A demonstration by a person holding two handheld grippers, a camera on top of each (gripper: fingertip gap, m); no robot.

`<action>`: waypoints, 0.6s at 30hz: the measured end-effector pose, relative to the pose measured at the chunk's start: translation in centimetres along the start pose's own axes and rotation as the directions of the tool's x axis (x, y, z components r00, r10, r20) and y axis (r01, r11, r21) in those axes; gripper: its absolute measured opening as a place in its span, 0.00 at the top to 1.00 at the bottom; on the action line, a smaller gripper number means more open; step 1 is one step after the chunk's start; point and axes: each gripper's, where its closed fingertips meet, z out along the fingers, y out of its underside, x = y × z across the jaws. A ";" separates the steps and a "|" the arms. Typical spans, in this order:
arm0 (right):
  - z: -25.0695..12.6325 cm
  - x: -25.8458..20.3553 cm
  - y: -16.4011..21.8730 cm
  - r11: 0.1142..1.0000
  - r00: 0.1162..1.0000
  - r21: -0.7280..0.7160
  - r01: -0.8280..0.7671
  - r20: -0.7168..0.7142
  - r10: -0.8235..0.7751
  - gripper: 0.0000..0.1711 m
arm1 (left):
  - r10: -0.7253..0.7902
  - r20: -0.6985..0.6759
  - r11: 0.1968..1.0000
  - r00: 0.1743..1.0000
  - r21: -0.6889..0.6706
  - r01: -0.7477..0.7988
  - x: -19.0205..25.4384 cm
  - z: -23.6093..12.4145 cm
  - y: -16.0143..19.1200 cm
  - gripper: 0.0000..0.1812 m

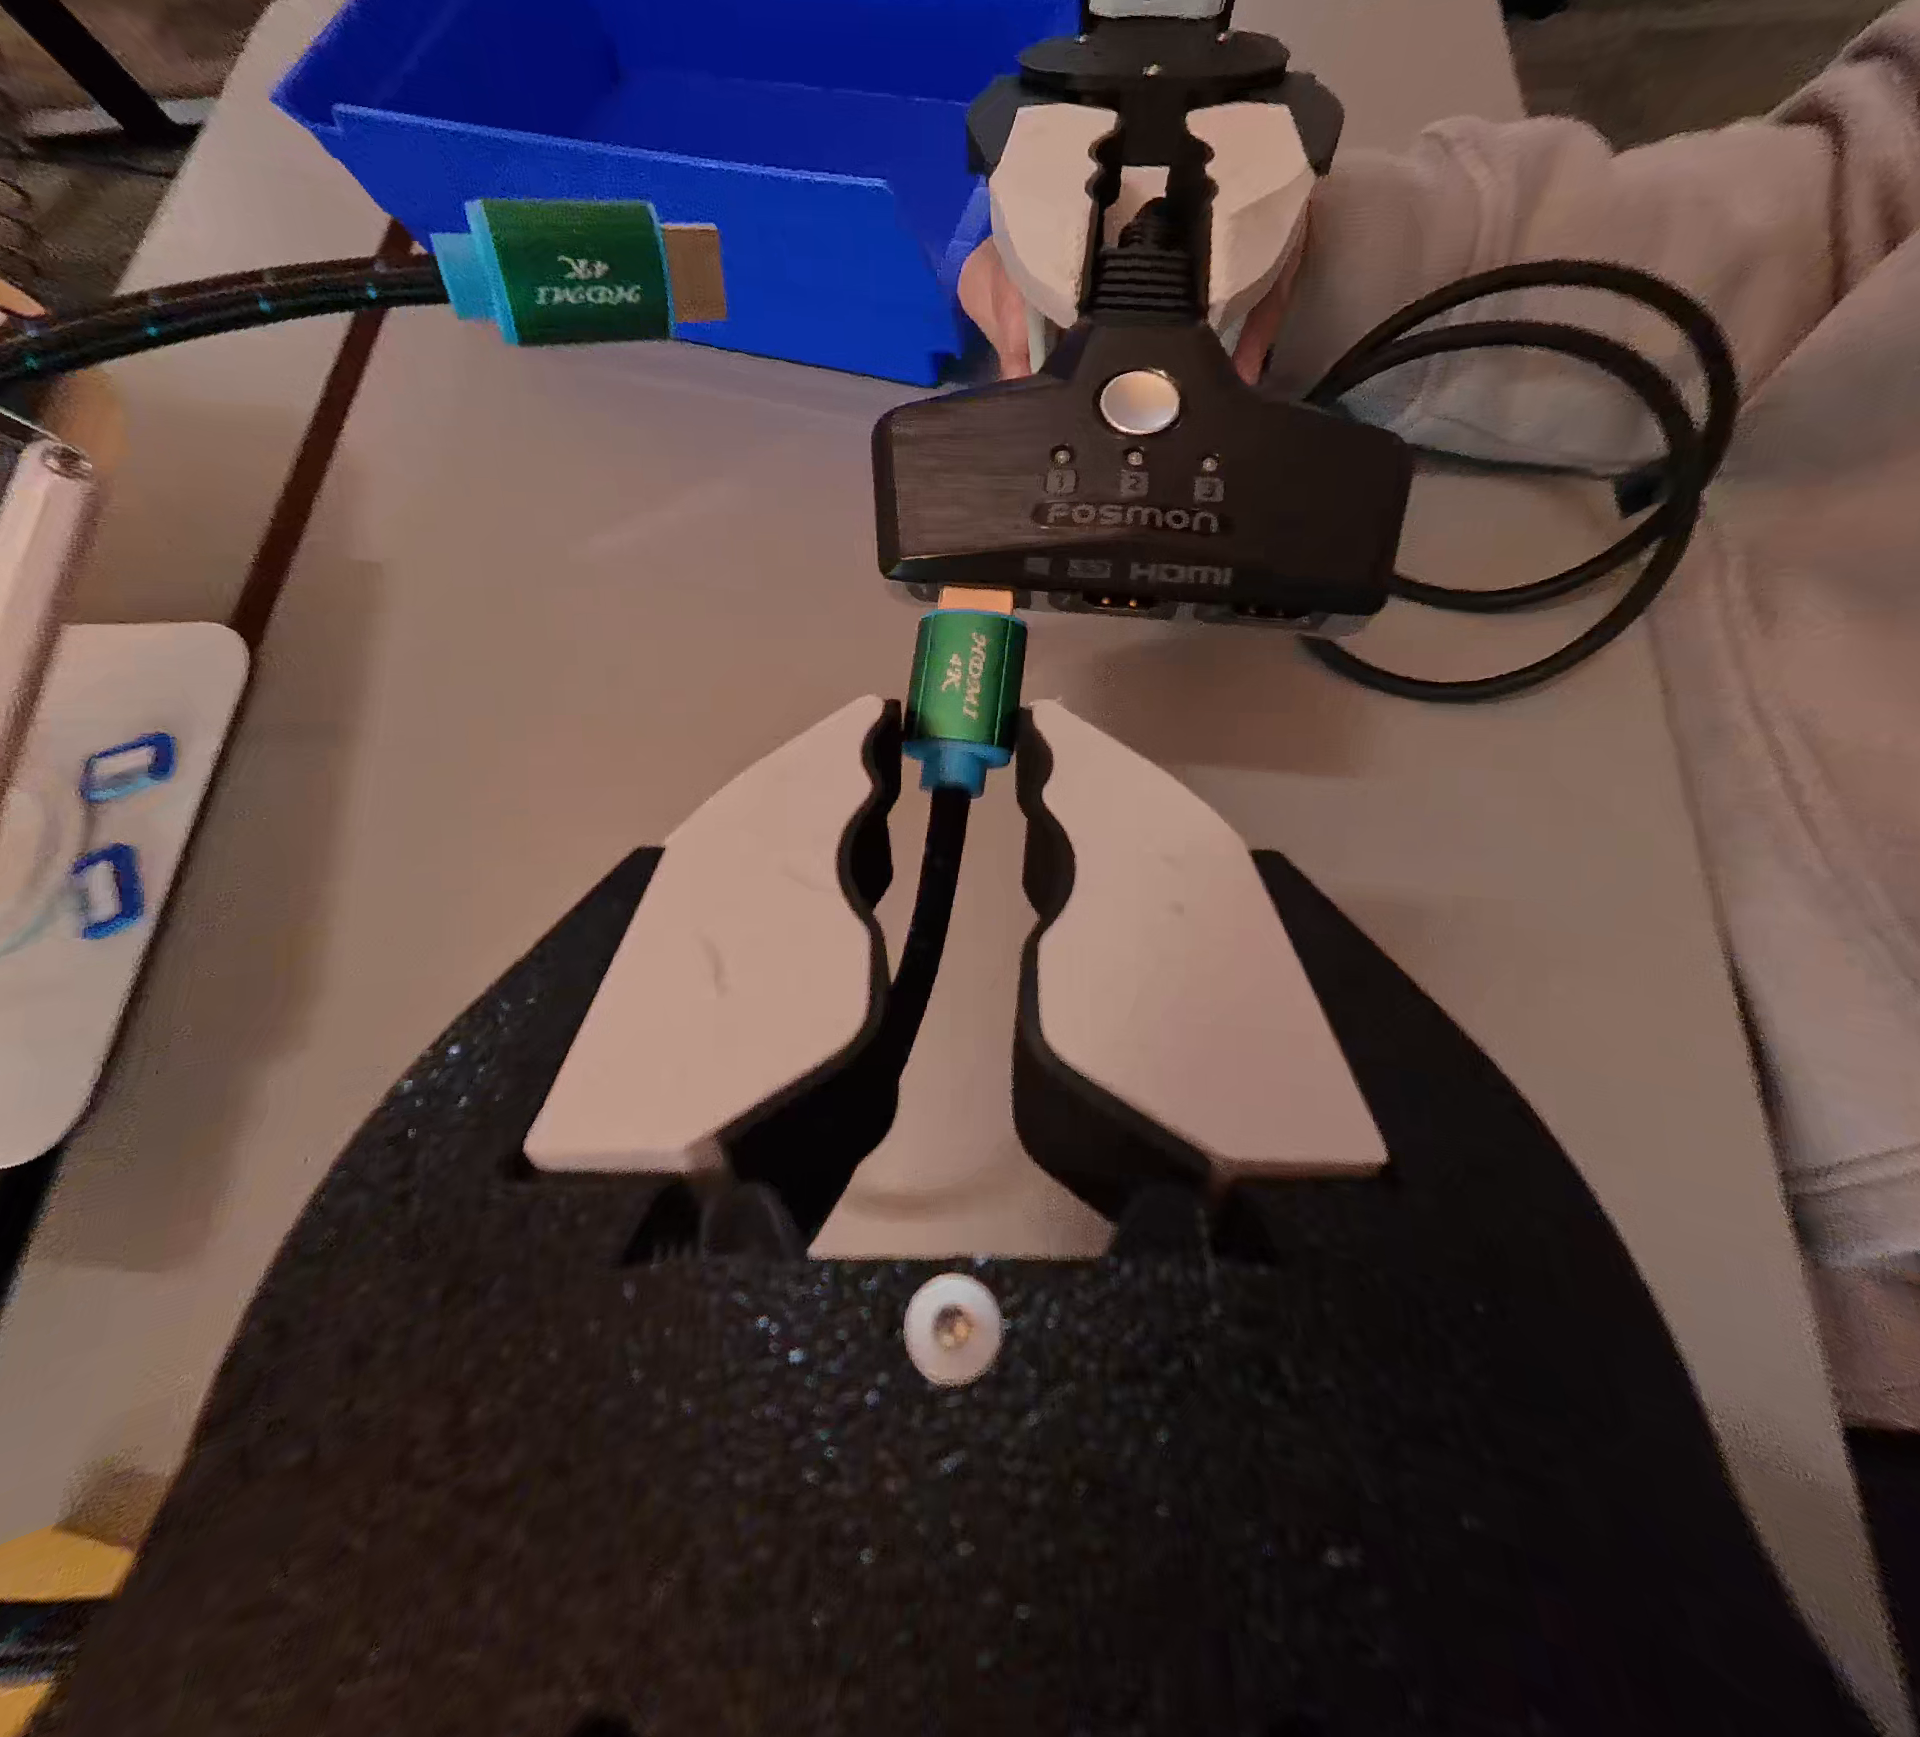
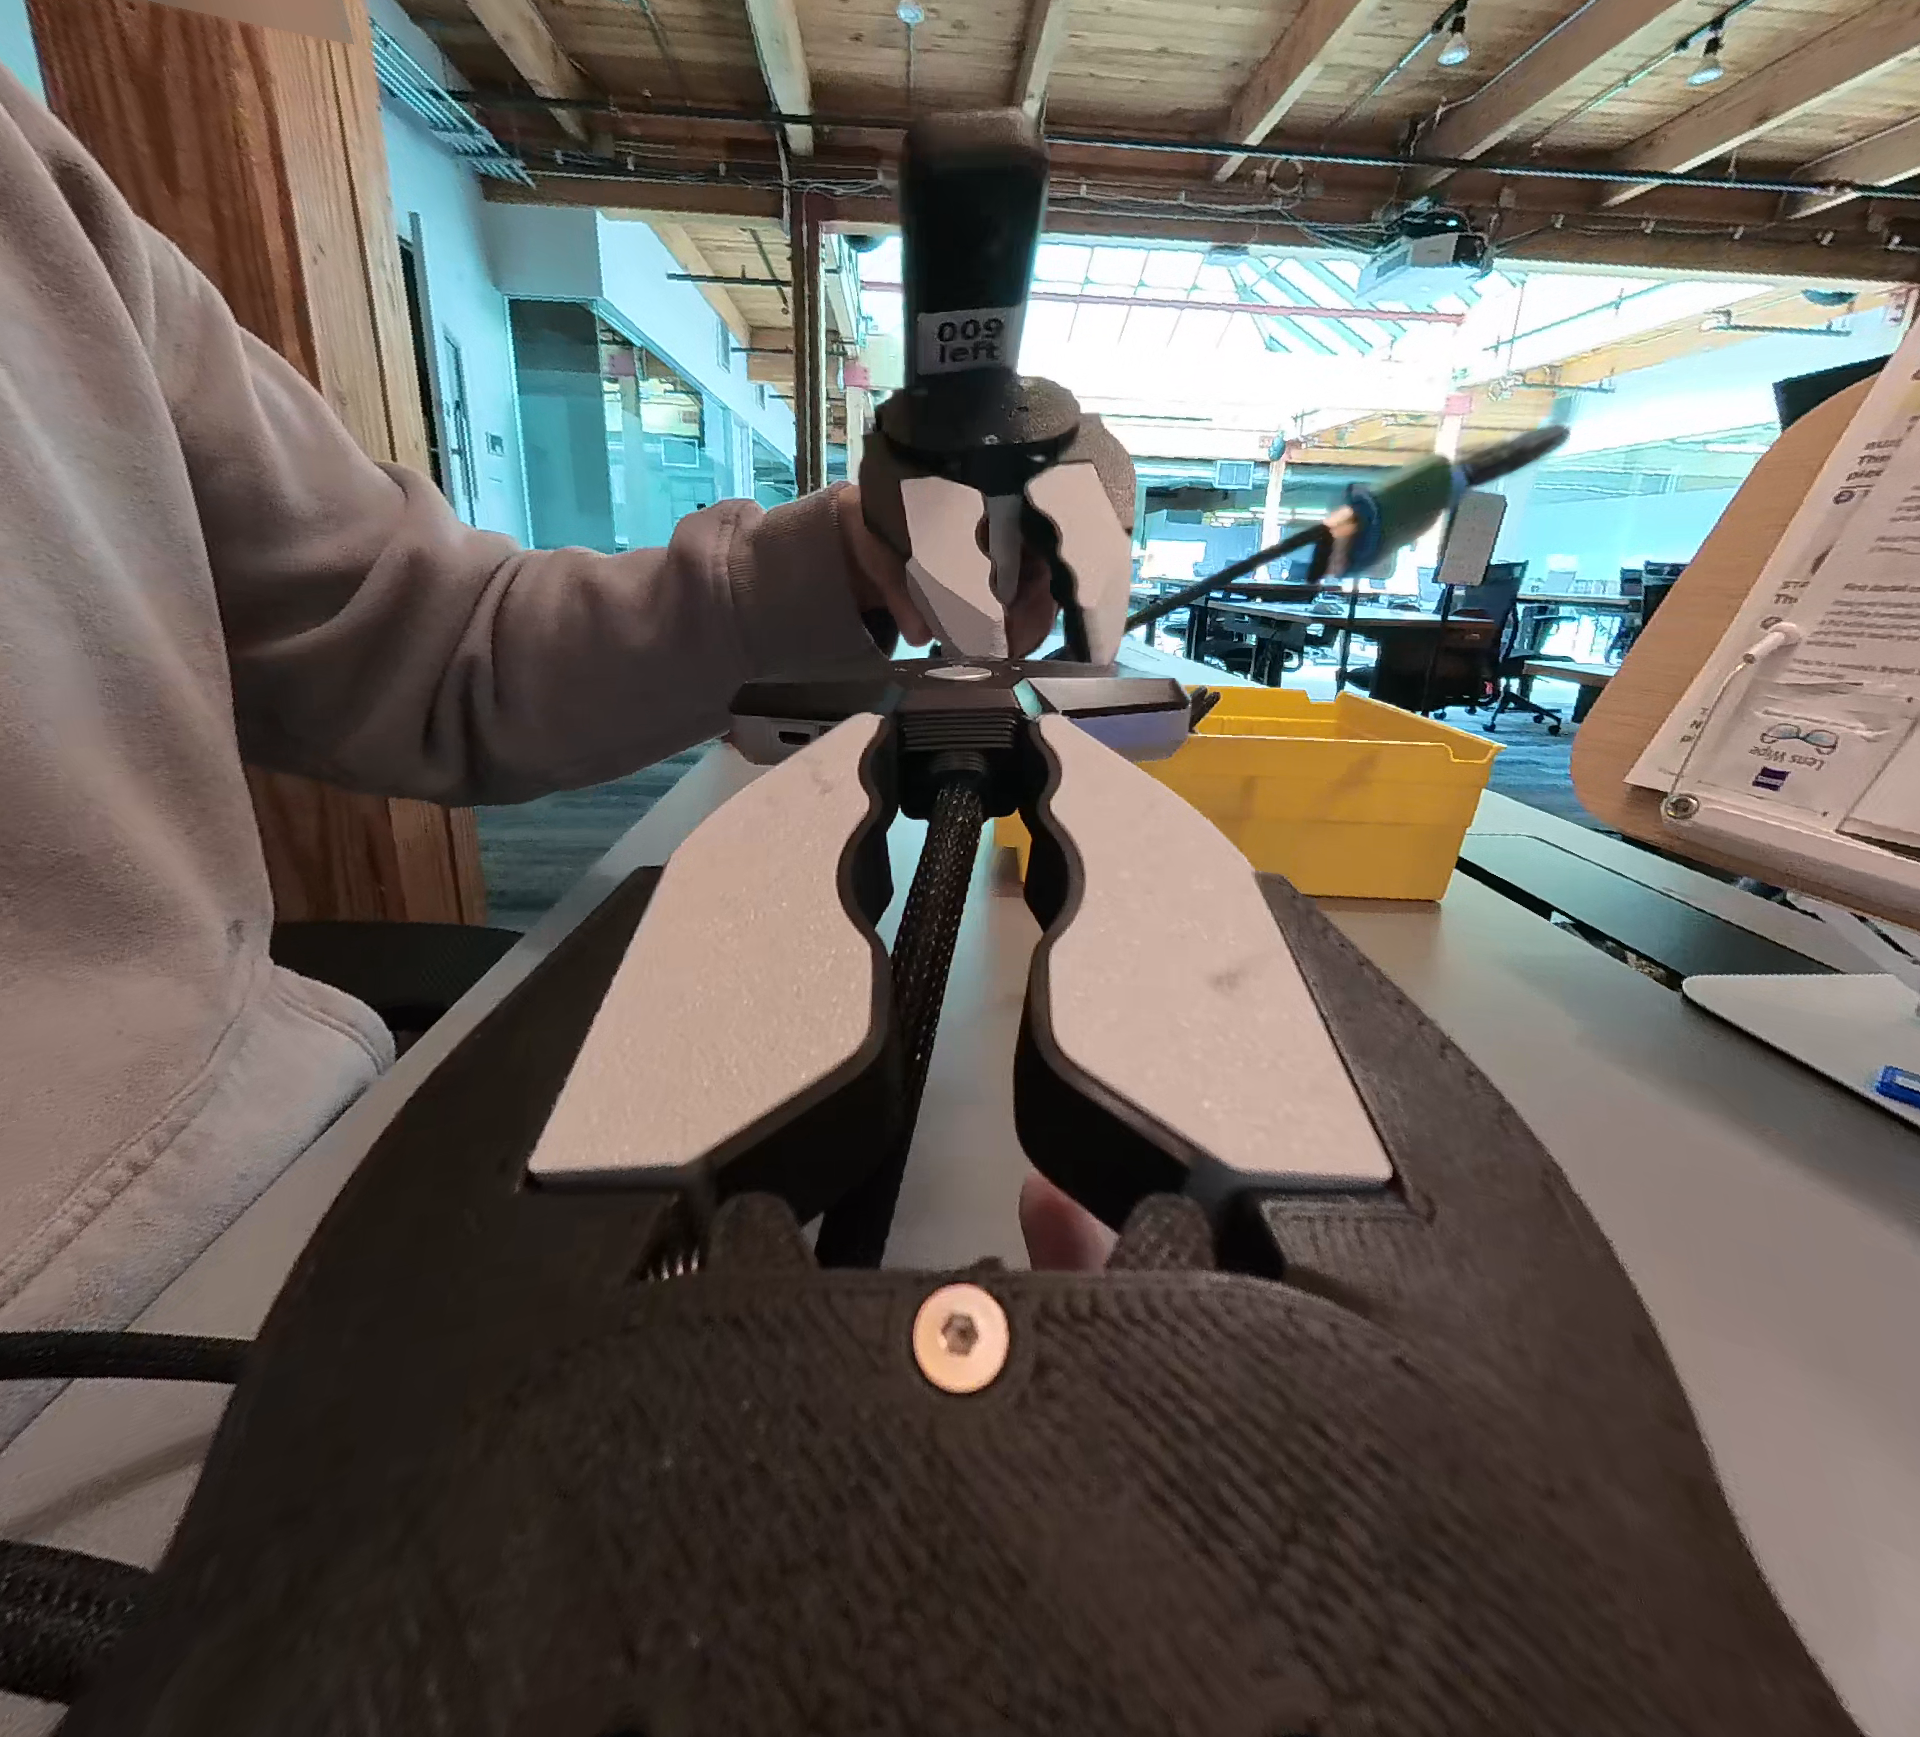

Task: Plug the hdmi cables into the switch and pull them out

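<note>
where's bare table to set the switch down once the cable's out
Bare tabletop lies between the blue bin and the left tool, left of the switch. It is crowded to the right, where the switch's black cord loops beside a sleeve. The spare green plug hangs in front of the bin.

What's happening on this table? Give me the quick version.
A person works two handheld grippers. The right gripper is shut on the rear cable stub of the black HDMI switch, holding it steady. The left gripper is shut on a green HDMI plug whose gold tip sits at the switch's leftmost port, part of it still showing. A second green plug hangs free beside the blue bin.
</note>
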 end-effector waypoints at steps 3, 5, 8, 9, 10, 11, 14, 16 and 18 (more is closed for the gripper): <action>0.0 0.0 0.0 1.000 1.000 -0.001 -0.001 0.002 0.001 0.87 | -0.025 -0.031 1.000 0.999 0.015 0.026 0.1 0.0 0.1 0.89; 0.1 -0.1 0.1 1.000 1.000 -0.007 0.001 0.000 -0.001 0.87 | -0.032 -0.031 0.999 0.999 0.015 0.033 0.1 0.1 0.2 0.88; 0.1 -0.1 -0.2 1.000 1.000 0.013 0.000 0.006 0.000 0.87 | -0.049 -0.041 0.999 0.998 0.020 0.050 0.2 0.4 0.2 0.89; 0.1 -0.1 -0.2 1.000 1.000 0.011 0.001 0.006 -0.001 0.87 | -0.056 -0.038 0.998 0.998 0.016 0.056 0.1 0.4 0.2 0.89; 0.1 -0.1 -0.1 1.000 1.000 0.010 -0.002 0.003 0.002 0.87 | -0.049 -0.027 0.999 0.998 0.016 0.050 0.0 0.4 0.2 0.89; 0.1 0.0 0.0 1.000 1.000 0.007 -0.012 -0.002 0.012 0.87 | -0.028 -0.011 0.999 1.000 0.022 0.028 -0.1 0.3 0.2 0.89; 0.4 0.0 0.3 1.000 1.000 -0.015 -0.016 -0.006 0.016 0.87 | -0.006 0.017 1.000 1.000 0.021 0.006 -0.3 0.1 0.4 0.89; 0.4 0.0 0.1 0.999 0.999 0.010 -0.039 0.001 0.039 0.87 | -0.002 0.032 0.999 0.999 0.034 0.001 -0.2 -0.1 0.0 0.89; 0.5 -0.2 0.0 0.999 0.999 0.013 -0.042 0.009 0.042 0.87 | 0.025 0.045 0.999 0.999 0.020 -0.025 0.0 -0.2 0.1 0.89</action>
